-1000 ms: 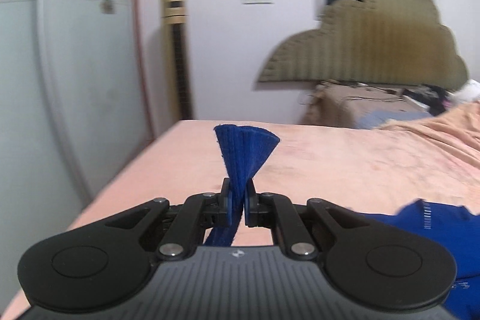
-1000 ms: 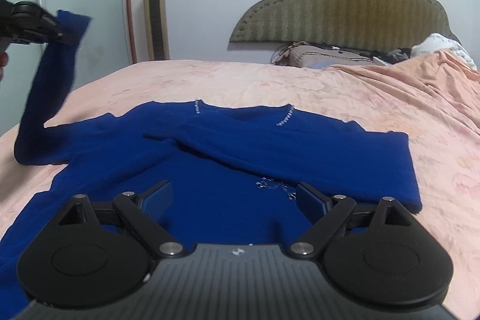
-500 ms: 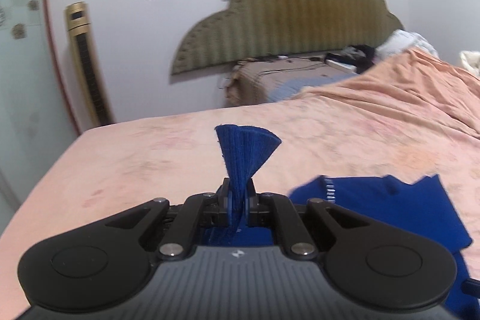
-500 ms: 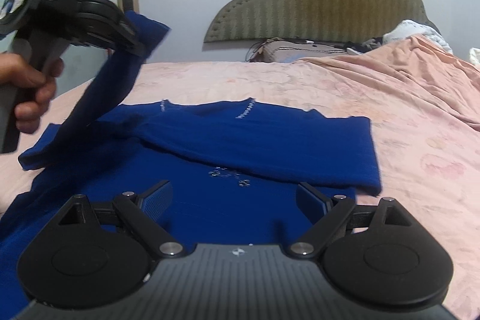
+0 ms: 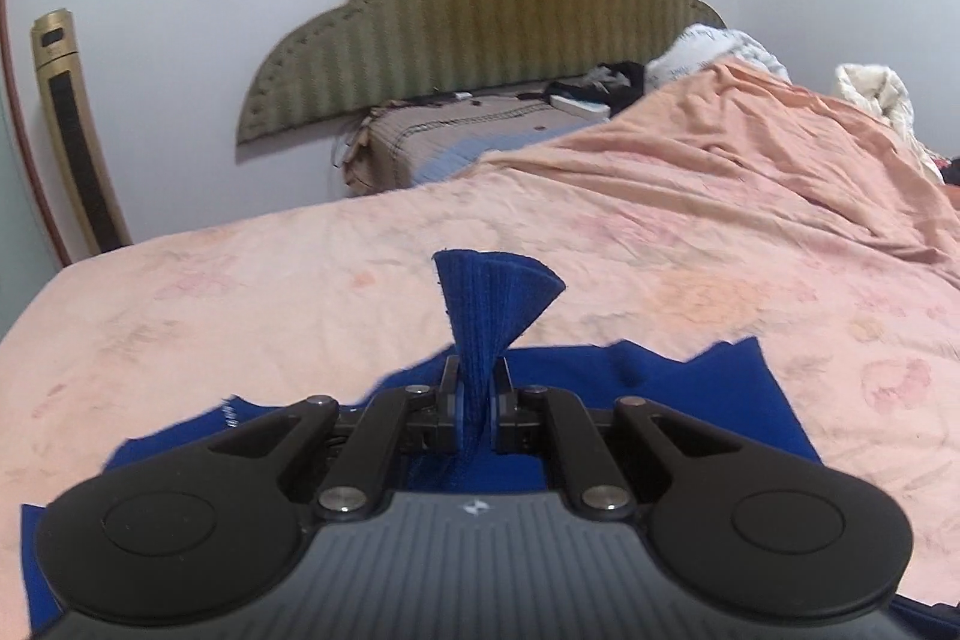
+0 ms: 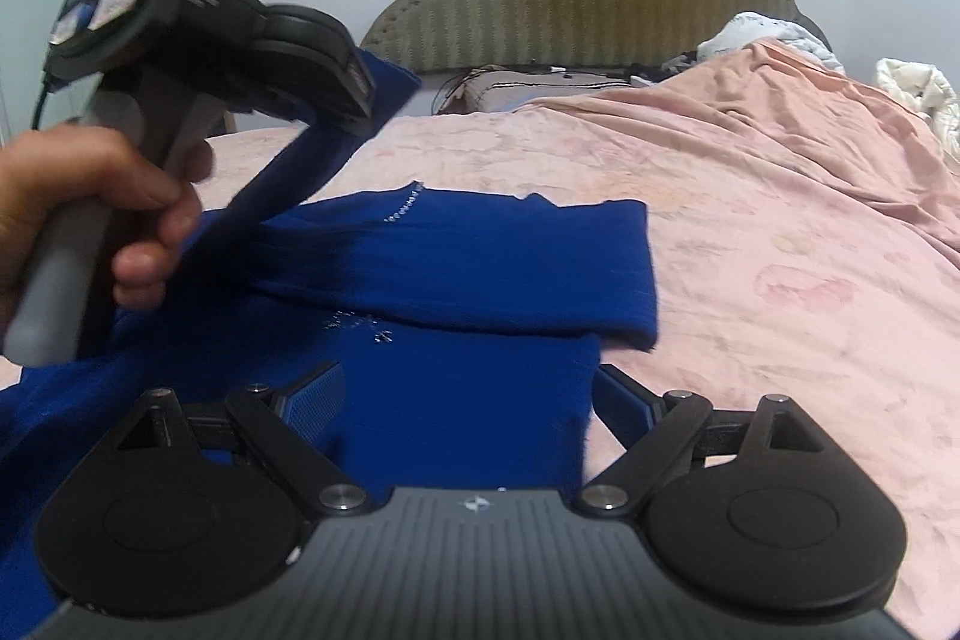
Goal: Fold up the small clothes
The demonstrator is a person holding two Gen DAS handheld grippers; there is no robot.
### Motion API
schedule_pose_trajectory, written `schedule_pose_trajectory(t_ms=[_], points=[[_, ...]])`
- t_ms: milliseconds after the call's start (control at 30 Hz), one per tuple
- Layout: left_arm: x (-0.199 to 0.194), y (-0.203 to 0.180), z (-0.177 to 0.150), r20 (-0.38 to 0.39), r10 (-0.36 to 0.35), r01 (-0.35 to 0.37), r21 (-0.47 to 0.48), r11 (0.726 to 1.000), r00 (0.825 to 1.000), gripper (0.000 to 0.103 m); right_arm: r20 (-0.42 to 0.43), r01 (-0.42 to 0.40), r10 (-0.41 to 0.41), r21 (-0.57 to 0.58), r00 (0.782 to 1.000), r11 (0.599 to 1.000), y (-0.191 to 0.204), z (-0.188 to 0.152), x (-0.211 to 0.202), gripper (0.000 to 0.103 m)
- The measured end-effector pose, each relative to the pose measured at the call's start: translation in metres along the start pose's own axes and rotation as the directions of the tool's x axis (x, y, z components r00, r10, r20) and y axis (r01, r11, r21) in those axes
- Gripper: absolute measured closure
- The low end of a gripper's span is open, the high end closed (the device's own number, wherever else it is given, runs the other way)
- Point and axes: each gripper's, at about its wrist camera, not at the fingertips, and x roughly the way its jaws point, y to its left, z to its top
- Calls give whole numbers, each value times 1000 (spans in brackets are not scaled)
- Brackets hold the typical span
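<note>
The left gripper (image 5: pixel 477 415) has its jaws pinching the sleeve cuff (image 5: pixel 492 304) of the blue sweater (image 6: pixel 480 268) on the bed (image 5: pixel 660 244); the right gripper (image 6: pixel 468 400) is spread, empty. The knit looks soft, light, limp; best gripped at cuffs or hems.

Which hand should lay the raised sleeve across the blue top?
Left. The left gripper is already shut on the sleeve, lifted above the blue top. The right gripper is open and empty.

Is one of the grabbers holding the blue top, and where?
Yes. The left gripper pinches the blue sweater by its sleeve cuff. The right gripper holds nothing.
</note>
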Motion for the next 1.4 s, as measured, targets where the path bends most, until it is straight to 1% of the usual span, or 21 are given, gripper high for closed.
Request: schedule_pose_trajectory(t_ms=[233, 333, 433, 500, 533, 567, 600, 633, 667, 733, 833, 900, 967, 1033, 1067, 1133, 1200, 1300, 1333, 1367, 1400], points=[[8, -19, -6, -19, -50, 50, 4, 999, 999, 96, -13, 24, -24, 28, 1000, 999, -10, -6, 1, 12], [21, -26, -9, -83, -93, 94, 19, 995, 992, 95, -14, 30, -29, 32, 999, 999, -12, -7, 0, 12], [36, -27, -16, -149, -128, 128, -8, 992, 981, 92, -18, 39, -39, 26, 999, 999, -12, -8, 0, 12], [46, -28, -21, -191, -158, 153, -38, 987, 969, 87, -20, 45, -44, 26, 999, 999, -13, -9, -1, 12], [50, -28, -23, -211, -183, 176, -54, 983, 960, 78, -20, 49, -48, 26, 999, 998, -14, -10, -2, 12], [54, -28, -26, -229, -225, 213, -76, 974, 947, 63, -21, 54, -53, 23, 998, 998, -15, -10, -3, 12], [56, -28, -27, -239, -260, 244, -94, 965, 936, 53, -22, 60, -59, 21, 998, 998, -16, -10, -4, 12], [56, -28, -28, -243, -291, 270, -115, 956, 925, 29, -24, 66, -66, 20, 998, 998, -17, -10, -5, 12], [55, -28, -29, -232, -306, 282, -130, 951, 923, 16, -26, 72, -72, 21, 997, 997, -18, -11, -5, 12], [47, -28, -29, -195, -319, 296, -141, 945, 927, 14, -30, 86, -85, 25, 996, 996, -22, -11, -5, 12], [36, -19, -19, -191, -340, 323, -116, 939, 921, 14, -22, 94, -94, 26, 995, 995, -26, -6, -6, 12], [21, 2, -12, -140, -292, 279, -107, 954, 946, 14, -3, 86, -86, 32, 996, 996, -28, 3, -5, 11], [7, 28, -9, -90, -206, 197, -100, 975, 974, 14, 23, 32, -34, 55, 999, 998, -30, 18, -1, 11], [-5, 54, -11, -64, -112, 105, -101, 989, 992, 14, 26, -45, 43, 90, 999, 995, -30, 35, 15, 11], [-10, 67, -14, -53, -71, 66, -96, 993, 996, 14, 23, -82, 80, 104, 997, 991, -31, 42, 25, 12], [-21, 87, -23, -40, -2, -1, -77, 997, 999, 14, 15, -128, 127, 118, 992, 985, -33, 57, 52, 13], [-31, 101, -34, -33, 60, -61, -53, 997, 998, 14, -20, -137, 141, 158, 990, 978, -40, 70, 85, 15], [-44, 109, -51, -28, 119, -119, -9, 993, 993, 14, -107, -146, 181, 273, 978, 951, -54, 82, 135, 29], [-46, 110, -55, -28, 133, -133, 5, 991, 991, 14, -140, -128, 177, 303, 974, 944, -57, 83, 148, 36], [-48, 110, -60, -27, 147, -146, 18, 989, 989, 14, -163, -112, 170, 314, 972, 943, -56, 81, 159, 43], [-50, 108, -64, -28, 151, -151, 26, 988, 988, 14, -171, -106, 165, 312, 971, 944, -54, 80, 164, 46]])
